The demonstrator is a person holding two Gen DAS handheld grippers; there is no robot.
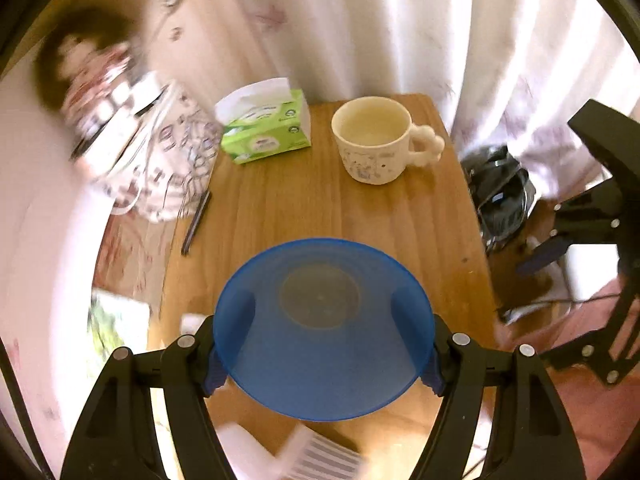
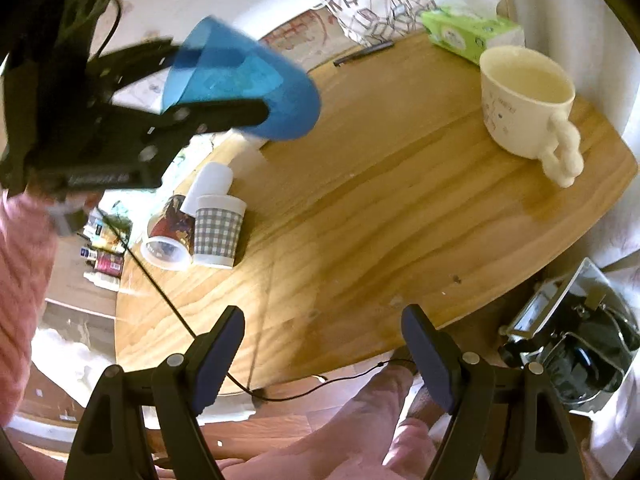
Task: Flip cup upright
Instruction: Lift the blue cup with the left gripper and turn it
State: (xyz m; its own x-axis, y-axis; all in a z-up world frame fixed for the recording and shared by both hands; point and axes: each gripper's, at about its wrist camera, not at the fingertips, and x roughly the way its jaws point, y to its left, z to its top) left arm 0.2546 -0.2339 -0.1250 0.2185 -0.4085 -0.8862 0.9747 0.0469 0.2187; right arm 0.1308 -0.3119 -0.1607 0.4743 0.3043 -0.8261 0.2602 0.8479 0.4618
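A translucent blue plastic cup is clamped between my left gripper's fingers, its round base facing the camera. In the right wrist view the blue cup hangs tilted in the air above the table's left side, held by the left gripper. My right gripper is open and empty, low over the table's near edge. It also shows at the right edge of the left wrist view.
A cream mug stands upright at the back of the wooden table, also seen in the right wrist view. A green tissue box sits beside it. Two paper cups lie on their sides at the left. A pen lies by a patterned bag.
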